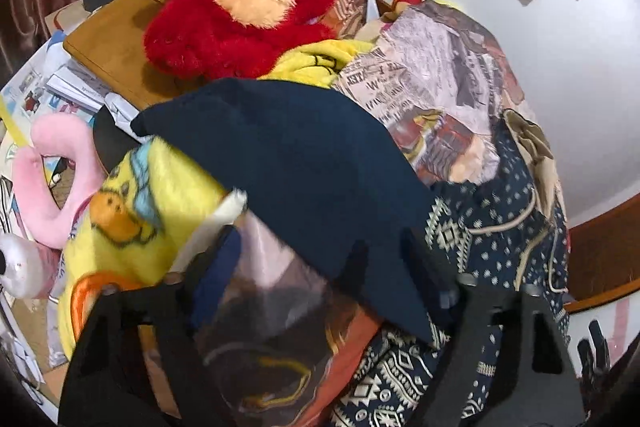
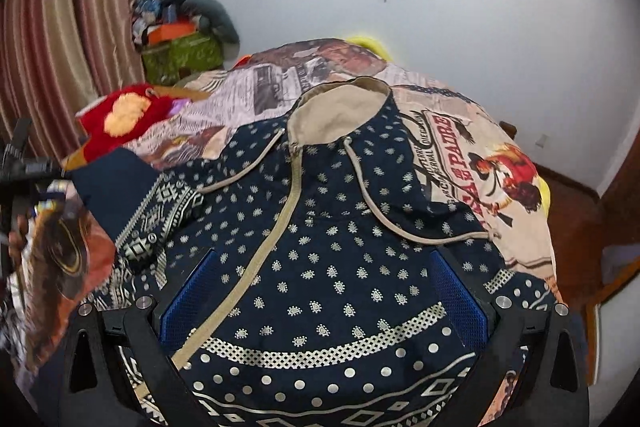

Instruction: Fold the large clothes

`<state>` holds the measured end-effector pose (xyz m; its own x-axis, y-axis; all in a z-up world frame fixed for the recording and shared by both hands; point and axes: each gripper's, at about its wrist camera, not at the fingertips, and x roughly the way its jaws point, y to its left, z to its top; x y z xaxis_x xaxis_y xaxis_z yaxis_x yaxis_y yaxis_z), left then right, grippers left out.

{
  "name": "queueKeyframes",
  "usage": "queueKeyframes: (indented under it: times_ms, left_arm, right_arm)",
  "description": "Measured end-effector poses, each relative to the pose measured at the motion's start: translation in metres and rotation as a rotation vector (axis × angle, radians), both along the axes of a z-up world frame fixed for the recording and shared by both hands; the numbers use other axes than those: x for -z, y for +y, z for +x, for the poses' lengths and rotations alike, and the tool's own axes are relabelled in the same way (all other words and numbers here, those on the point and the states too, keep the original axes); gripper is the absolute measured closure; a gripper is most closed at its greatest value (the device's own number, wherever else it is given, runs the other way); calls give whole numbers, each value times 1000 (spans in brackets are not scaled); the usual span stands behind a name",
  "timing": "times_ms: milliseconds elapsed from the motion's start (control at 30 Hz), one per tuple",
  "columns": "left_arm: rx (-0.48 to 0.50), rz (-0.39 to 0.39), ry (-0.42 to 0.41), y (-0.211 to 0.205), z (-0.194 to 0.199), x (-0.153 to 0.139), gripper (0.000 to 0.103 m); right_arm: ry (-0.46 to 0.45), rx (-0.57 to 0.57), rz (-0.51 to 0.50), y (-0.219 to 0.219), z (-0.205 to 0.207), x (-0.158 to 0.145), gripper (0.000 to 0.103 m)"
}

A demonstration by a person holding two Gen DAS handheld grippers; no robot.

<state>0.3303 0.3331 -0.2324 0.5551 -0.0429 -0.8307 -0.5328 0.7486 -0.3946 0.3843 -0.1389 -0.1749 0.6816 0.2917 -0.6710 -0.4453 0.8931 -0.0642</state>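
A navy patterned hoodie (image 2: 320, 247) is spread on a bed covered with a printed bedsheet (image 2: 460, 147), its beige-lined hood (image 2: 340, 107) pointing to the far edge. The right gripper (image 2: 324, 291) is held over the hoodie's lower part, its jaws spread wide, and nothing is pinched. The left gripper (image 1: 316, 267) is seen at the hoodie's plain navy sleeve (image 1: 304, 163); the cloth lies between the partly spread jaws, but a firm pinch cannot be told. A red plush toy (image 1: 224, 11) crowds the bed's left edge. Bare sheet is left near the far edge.
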Motion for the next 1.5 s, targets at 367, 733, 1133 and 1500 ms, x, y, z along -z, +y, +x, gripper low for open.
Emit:
queueKeyframes:
  times_ms: [367, 733, 1133, 1500]
  left_arm:
    - [-13, 122, 75, 7, 19, -18, 99]
    - [134, 291, -71, -55, 29, -108, 101]
    - [465, 345, -201, -221, 103, -172, 101]
    - [767, 240, -73, -352, 114, -82, 101]
  right_arm:
    - [-28, -16, -9, 3, -8, -6, 0]
    - [-61, -13, 15, -10, -19, -26, 0]
    - [-89, 24, 27, -36, -26, -45, 0]
    - [-93, 88, 18, -82, -24, -57, 0]
